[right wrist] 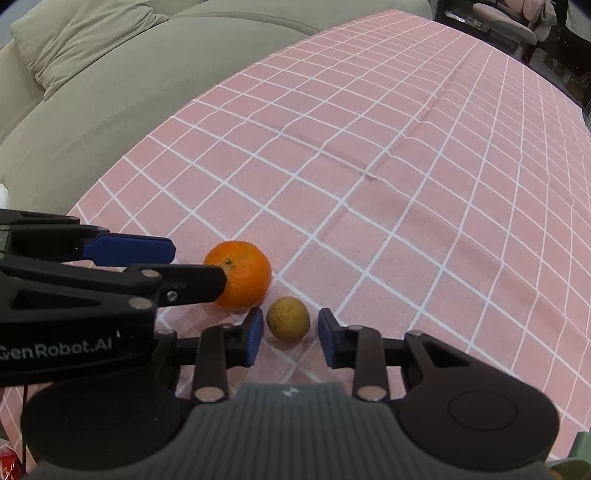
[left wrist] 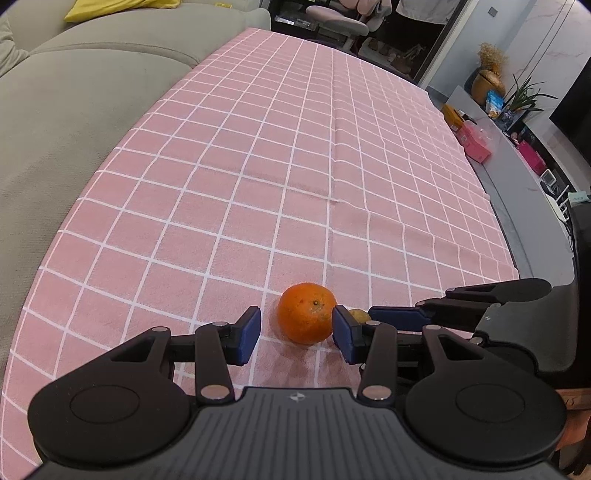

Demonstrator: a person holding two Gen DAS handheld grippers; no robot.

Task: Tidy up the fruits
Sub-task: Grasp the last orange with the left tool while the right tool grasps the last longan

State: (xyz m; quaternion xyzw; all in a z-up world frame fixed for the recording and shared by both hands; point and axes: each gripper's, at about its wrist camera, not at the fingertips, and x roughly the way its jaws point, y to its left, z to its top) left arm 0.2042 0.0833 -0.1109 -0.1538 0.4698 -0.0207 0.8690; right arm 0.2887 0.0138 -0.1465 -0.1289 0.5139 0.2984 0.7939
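An orange [left wrist: 306,313] sits on the pink checked tablecloth [left wrist: 295,166] between the blue pads of my left gripper [left wrist: 297,330], which is open around it; the right pad is close to its skin, the left pad stands apart. A small yellow-brown round fruit [right wrist: 288,319] lies just right of the orange [right wrist: 242,275], between the pads of my open right gripper [right wrist: 290,334], touching neither. In the left wrist view this small fruit [left wrist: 360,315] peeks out behind the right pad. My left gripper [right wrist: 177,266] enters the right wrist view from the left.
A grey sofa [left wrist: 74,110] borders the table's left edge. A grey ledge with pink boxes [left wrist: 476,142], a vase and a plant runs along the right. An office chair [left wrist: 340,22] stands beyond the far end. The cloth has a crease down its middle.
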